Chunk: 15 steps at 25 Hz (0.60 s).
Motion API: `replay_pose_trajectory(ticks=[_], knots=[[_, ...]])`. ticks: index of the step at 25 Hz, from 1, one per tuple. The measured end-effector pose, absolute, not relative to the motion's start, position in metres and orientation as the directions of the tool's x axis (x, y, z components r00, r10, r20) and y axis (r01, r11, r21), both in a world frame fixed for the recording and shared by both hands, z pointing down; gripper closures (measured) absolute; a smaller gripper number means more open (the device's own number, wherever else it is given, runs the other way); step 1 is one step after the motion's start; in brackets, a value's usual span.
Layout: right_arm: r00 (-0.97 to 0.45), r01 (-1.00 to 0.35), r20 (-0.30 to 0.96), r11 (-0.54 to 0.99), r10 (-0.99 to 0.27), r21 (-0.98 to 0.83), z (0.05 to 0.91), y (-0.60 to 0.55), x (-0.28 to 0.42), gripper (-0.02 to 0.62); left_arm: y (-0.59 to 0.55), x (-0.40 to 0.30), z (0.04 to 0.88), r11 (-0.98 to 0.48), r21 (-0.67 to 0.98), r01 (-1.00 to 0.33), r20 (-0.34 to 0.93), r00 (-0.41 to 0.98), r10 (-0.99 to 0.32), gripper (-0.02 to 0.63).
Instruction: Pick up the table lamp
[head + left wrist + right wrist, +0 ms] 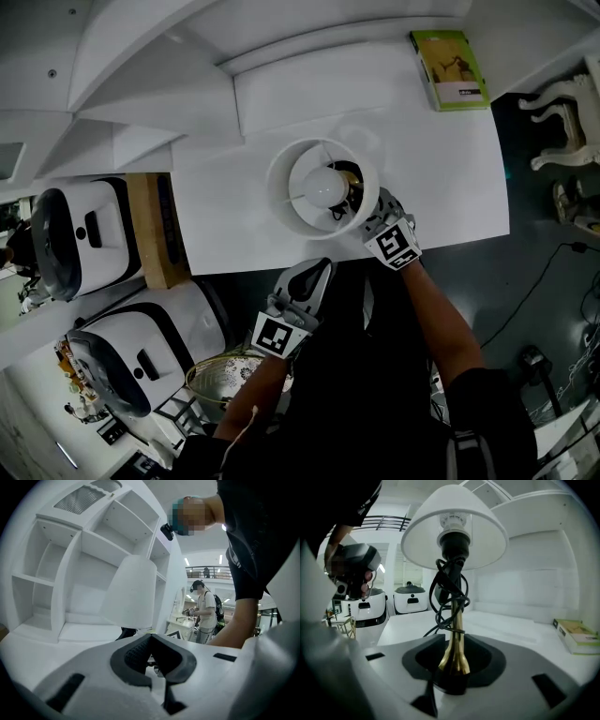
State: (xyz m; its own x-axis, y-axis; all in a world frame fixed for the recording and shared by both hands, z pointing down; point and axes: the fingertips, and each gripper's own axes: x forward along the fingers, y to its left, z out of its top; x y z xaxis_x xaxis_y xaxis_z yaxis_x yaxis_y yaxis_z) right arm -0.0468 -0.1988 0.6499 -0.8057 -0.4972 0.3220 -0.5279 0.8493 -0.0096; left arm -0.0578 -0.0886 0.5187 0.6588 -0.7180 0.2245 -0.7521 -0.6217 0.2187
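Observation:
The table lamp stands on the white table (450, 178). From above I see its round white shade (286, 211) and the bulb (319, 185). My right gripper (364, 211) reaches under the shade from the front right. In the right gripper view it (452, 670) is shut on the lamp's brass stem (453, 641), low down near the foot. A black cord (447, 592) is wound round the stem below the shade (478, 522). My left gripper (307, 279) hangs off the table's front edge, shut (151, 654) on nothing, facing the shade (129, 592).
A green book (450, 67) lies at the table's far right corner. White shelving (70, 573) rises behind and left of the table. Two white machines (80, 239) (141, 352) and a wire basket (220, 375) stand at the left. A white carved furniture piece (562, 122) and cables are at the right.

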Motion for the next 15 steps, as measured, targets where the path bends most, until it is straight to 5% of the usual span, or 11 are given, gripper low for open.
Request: replay_pose_trajectory(ticks=[15], knots=[[-0.825, -0.507, 0.297, 0.862, -0.482, -0.009, 0.652, -0.212, -0.067, 0.471, -0.092, -0.058, 0.525, -0.602, 0.215, -0.770, 0.243, 0.639, -0.730, 0.588]])
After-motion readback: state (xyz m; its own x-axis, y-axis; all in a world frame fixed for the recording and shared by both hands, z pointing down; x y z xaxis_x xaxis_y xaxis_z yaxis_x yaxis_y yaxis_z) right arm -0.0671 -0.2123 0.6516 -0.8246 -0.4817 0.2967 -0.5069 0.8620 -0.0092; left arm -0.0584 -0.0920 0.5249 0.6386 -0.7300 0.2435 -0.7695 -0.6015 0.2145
